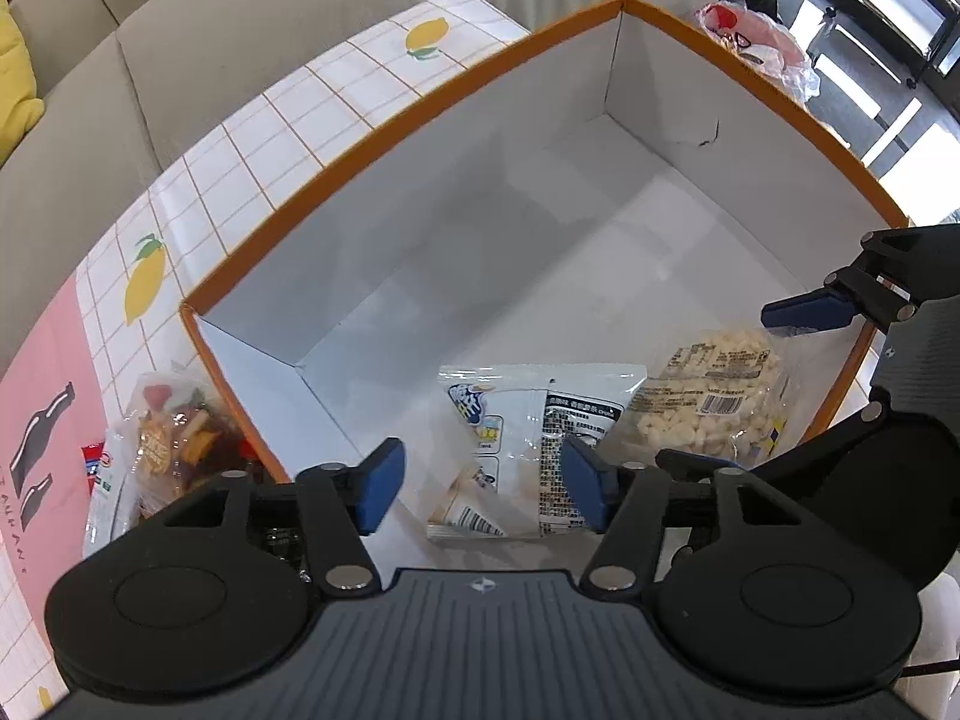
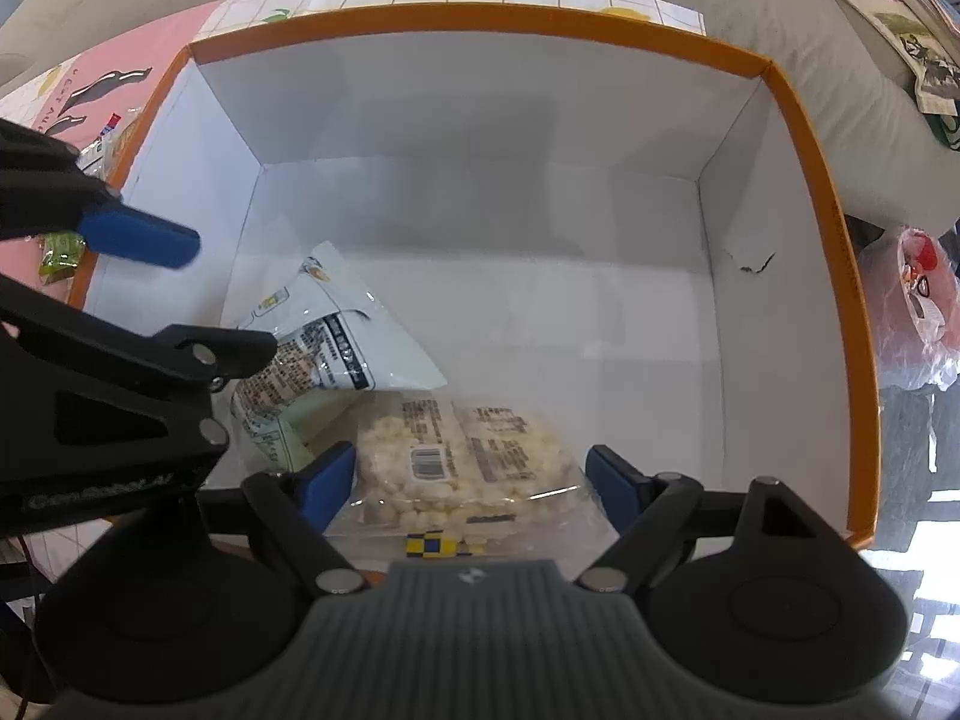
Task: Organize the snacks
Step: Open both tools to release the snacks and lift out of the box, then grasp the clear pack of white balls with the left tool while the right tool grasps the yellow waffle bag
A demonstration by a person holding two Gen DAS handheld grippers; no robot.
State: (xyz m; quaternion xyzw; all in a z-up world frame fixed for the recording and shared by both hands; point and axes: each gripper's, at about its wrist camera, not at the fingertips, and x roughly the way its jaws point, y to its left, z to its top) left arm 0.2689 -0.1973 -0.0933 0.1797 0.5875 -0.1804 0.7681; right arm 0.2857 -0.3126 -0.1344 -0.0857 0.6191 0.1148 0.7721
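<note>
We judge the step in hand to be the drop-off: both tongs hang point-down inside the orange-rimmed box (image 1: 420,102), each over a packet lying on its white floor. Our left tongs (image 1: 480,483) stand released around the white printed packet (image 1: 528,450), low in the frame, pads clear of it. Our right tongs (image 2: 471,480) are likewise released around the clear bag of pale puffs (image 2: 456,462), at lower centre. The box holds only these two, side by side. Next we would lift out and fetch the mixed snack bag (image 1: 168,450) left on the counter (image 1: 240,180), lower left.

Home living room: sofa (image 1: 180,60), cushions (image 1: 18,84)
</note>
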